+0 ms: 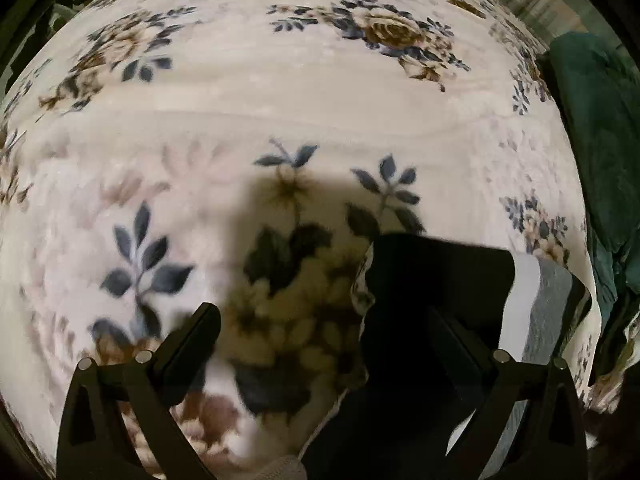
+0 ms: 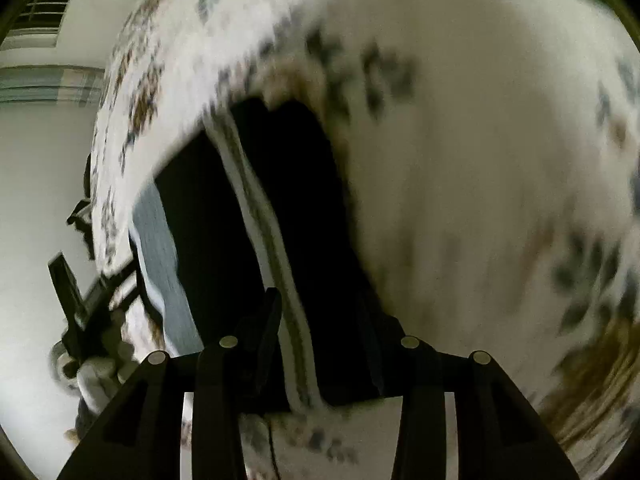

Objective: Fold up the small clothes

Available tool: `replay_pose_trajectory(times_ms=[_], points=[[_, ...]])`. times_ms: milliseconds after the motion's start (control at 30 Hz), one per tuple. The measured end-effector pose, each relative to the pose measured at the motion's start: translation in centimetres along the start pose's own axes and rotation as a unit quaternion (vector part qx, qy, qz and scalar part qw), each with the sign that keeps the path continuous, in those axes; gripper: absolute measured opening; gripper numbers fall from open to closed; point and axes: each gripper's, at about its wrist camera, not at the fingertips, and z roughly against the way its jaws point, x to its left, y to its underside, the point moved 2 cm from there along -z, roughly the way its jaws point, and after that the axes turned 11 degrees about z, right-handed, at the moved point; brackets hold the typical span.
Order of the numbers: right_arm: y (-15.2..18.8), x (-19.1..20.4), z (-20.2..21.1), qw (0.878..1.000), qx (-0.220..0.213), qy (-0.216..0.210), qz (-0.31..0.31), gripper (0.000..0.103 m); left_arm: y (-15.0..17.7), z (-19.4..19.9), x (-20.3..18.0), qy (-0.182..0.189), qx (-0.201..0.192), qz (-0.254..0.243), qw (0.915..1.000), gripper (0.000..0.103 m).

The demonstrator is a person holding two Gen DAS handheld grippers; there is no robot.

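We are inspecting 1 small dark garment [image 1: 432, 280], black with a white and grey band along one side, lying on a floral blanket [image 1: 280, 100] near its edge. In the right wrist view the same garment [image 2: 304, 208] is showing a white stripe running lengthwise down it, with a grey ribbed band to the side. We are judging the fold as partly done: the cloth is looking doubled into a fairly compact shape with straight edges, but whether a further fold is left we cannot tell. The left gripper [image 1: 328, 340] is hanging over the garment's edge with its jaws standing wide apart, 1 finger over the blanket and the other over the dark cloth, gripping nothing. The right gripper [image 2: 320, 328] is standing partly open, its 2 fingers straddling the striped part; we are seeing no cloth pinched between them, though motion blur is limiting certainty. The blanket is reading as plush and fleecy, cream with blue leaves and brown roses. A green cloth [image 1: 592, 140] is lying beyond the blanket's edge.
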Motion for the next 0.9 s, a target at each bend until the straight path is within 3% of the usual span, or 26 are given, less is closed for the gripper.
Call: replay_pose_trajectory(times_ms=[100,133,333,433,533,567,633,667,700,767,833,900], points=[[2.7,-0.2,-2.1,1.0,0.023,-0.011,-0.002,0.038,1.4,1.5,0.3,-0.008,-0.006,-0.003,0.9999,0.103],[3.2,-0.3,-2.2,1.0,0.014,0.001,-0.001,0.009,1.6,1.6,0.3,-0.01,-0.006,-0.004,0.9999,0.103],[5.5,0.4,1.9,0.997,-0.064,0.048,0.0,0.007,3.6,2.6,0.7,-0.017,0.006,-0.004,0.9998,0.103],[5.8,-0.5,2.3,0.996,-0.059,0.066,-0.018,0.007,3.6,2.0,-0.4,-0.017,0.012,-0.016,0.9997,0.103],[5.6,-1.2,0.4,0.998,-0.006,0.065,-0.012,0.007,2.9,1.3,-1.8,-0.01,0.011,-0.024,0.9996,0.103],[5.4,-1.1,-0.5,0.997,0.018,0.069,-0.002,0.008,2.3,0.9,-2.3,-0.007,0.011,-0.025,0.9996,0.103],[4.7,-1.2,-0.4,0.997,0.028,0.072,0.004,0.011,1.3,0.3,-2.9,-0.009,0.007,-0.029,0.9995,0.103],[4.1,-1.2,0.0,0.998,0.02,0.063,0.003,0.019,0.8,0.0,-3.1,-0.014,0.004,-0.033,0.9993,0.103],[3.4,-1.1,0.7,0.998,0.008,0.057,0.002,0.023,0.3,-0.2,-3.4,-0.017,0.0,-0.038,0.9991,0.103],[1.4,-0.9,2.6,0.998,-0.04,0.046,0.002,0.045,-0.6,-0.7,-3.8,-0.022,-0.005,-0.048,0.9986,0.103],[-1.1,-0.4,4.0,0.995,-0.095,0.029,0.014,0.053,-1.2,-1.3,-4.0,-0.026,-0.002,-0.05,0.9984,0.103],[-3.7,0.1,4.1,0.992,-0.12,0.026,0.026,0.053,-1.5,-1.6,-4.1,-0.026,0.0,-0.048,0.9985,0.103]])
